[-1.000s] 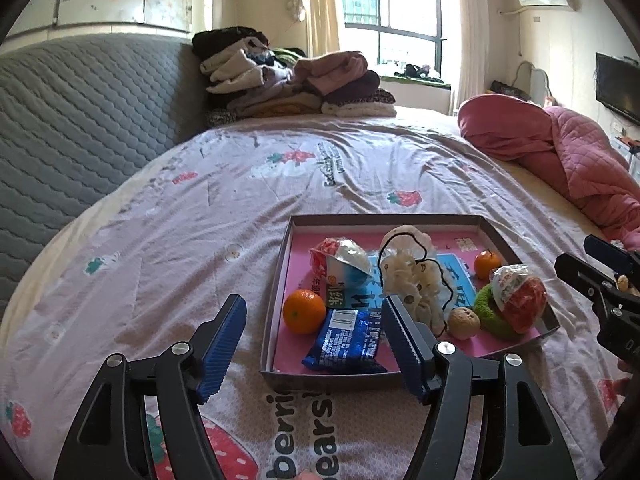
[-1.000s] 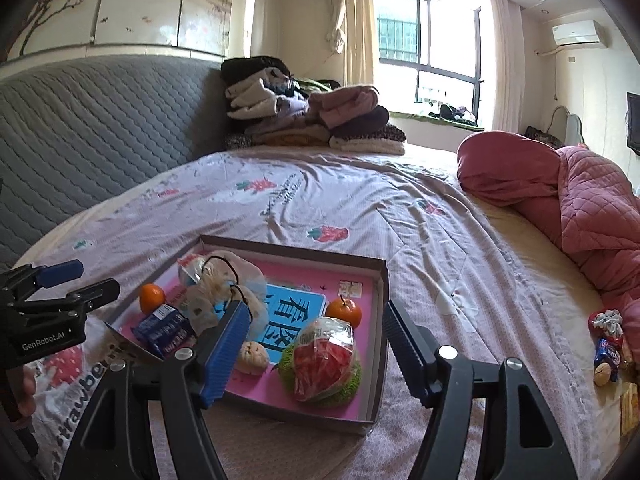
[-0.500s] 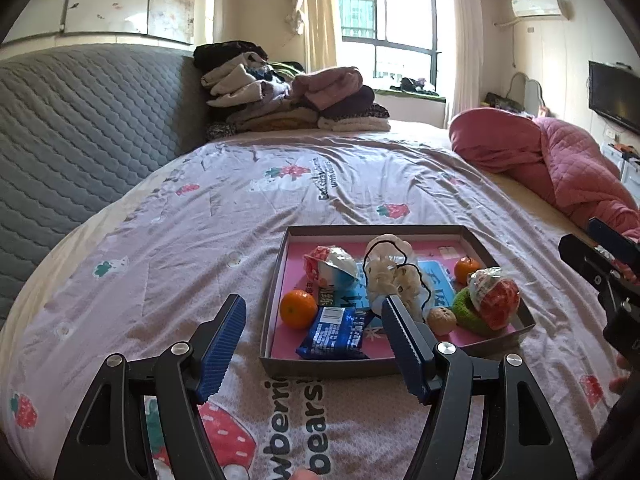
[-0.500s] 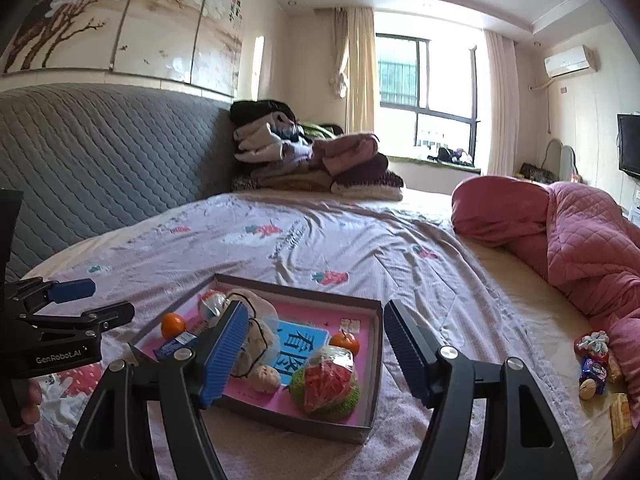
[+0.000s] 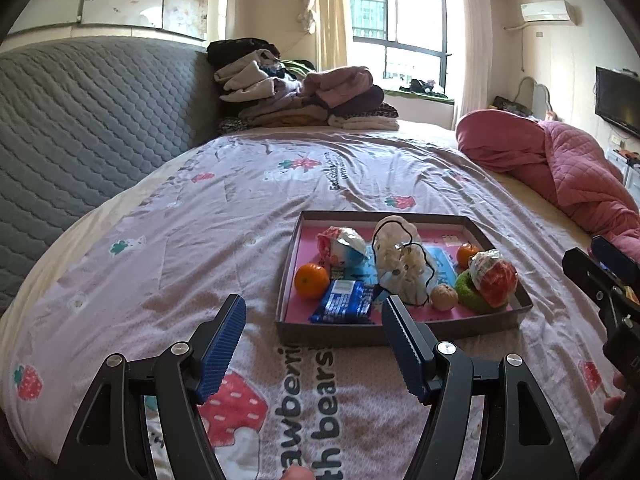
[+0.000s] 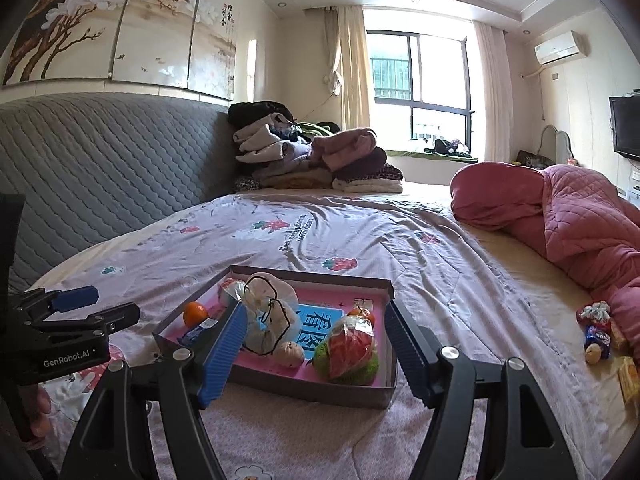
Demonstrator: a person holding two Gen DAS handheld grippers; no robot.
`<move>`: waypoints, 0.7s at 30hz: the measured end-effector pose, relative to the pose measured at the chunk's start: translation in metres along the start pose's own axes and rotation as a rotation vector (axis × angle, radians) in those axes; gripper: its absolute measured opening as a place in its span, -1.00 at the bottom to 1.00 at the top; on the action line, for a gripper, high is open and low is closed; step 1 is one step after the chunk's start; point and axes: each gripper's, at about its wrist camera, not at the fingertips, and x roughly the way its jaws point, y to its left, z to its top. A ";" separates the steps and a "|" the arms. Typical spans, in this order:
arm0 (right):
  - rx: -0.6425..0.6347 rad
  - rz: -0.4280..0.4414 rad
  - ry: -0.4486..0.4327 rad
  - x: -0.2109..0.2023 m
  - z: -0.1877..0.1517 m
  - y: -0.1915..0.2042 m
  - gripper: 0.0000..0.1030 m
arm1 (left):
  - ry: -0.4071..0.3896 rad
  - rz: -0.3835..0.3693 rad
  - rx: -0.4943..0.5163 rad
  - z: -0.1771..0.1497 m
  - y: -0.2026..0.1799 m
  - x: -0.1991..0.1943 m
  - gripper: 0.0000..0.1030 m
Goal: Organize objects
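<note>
Both pairs of jaws are standing wide and holding nothing. The left gripper (image 5: 312,344) is hovering over the bedsheet (image 5: 200,232) just short of the near wall of the tray (image 5: 340,332), and the right gripper (image 6: 316,344) is hanging above the tray's near right corner, with no pad touching anything.

The tray is lying on the bed and is carrying most of the things: an orange (image 5: 311,280) at its left, a blue snack packet (image 5: 344,307) beside it, a wrapped snack (image 5: 342,245) behind, a white mesh bag with a black cord (image 5: 398,268) in the middle, a small round bun-like item (image 5: 445,297), a second small orange (image 5: 466,254), and a red item in plastic resting on a green ring (image 5: 490,280).

Judging by this, the gathering looks largely done. What seems left is a small cluster of loose wrapped items (image 6: 598,334) lying on the bed well apart from the tray, near the pink quilt (image 6: 580,216); the right gripper looks better placed to collect them.
</note>
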 end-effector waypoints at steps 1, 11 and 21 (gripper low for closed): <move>0.000 -0.002 0.000 -0.001 -0.002 0.002 0.37 | -0.001 0.003 -0.002 -0.001 0.002 -0.001 0.39; 0.030 -0.009 0.025 -0.006 -0.017 0.004 0.37 | 0.034 -0.008 0.008 -0.023 0.004 -0.005 0.39; 0.036 -0.014 0.086 0.004 -0.036 0.002 0.37 | 0.063 -0.026 -0.006 -0.040 0.003 0.004 0.39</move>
